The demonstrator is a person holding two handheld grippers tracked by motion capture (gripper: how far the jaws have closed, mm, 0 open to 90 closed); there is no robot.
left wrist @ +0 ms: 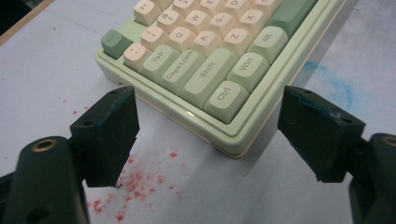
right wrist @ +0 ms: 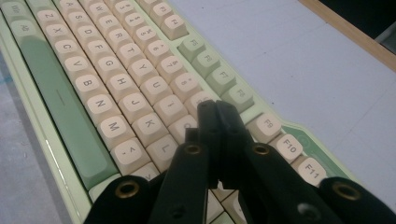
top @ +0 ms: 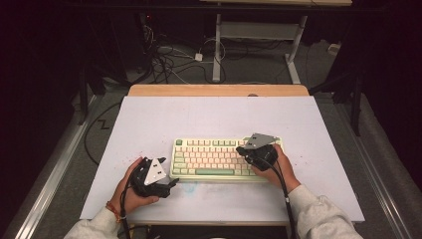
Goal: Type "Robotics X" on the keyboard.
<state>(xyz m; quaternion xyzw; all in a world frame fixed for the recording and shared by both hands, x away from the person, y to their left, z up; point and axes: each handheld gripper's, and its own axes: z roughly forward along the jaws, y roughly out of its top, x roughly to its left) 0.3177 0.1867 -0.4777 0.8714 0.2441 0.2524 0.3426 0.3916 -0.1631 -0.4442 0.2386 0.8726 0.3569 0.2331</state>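
Bright surface, black surroundings, soft close-ups.

From my high view the white surface [top: 219,119] is evenly lit from above, the room around it nearly black, and shadows short. On my left tool view the keyboard [left wrist: 219,70] edge shows a small glare streak. The right tool [right wrist: 217,140] is blurred up close, and far keys go soft.
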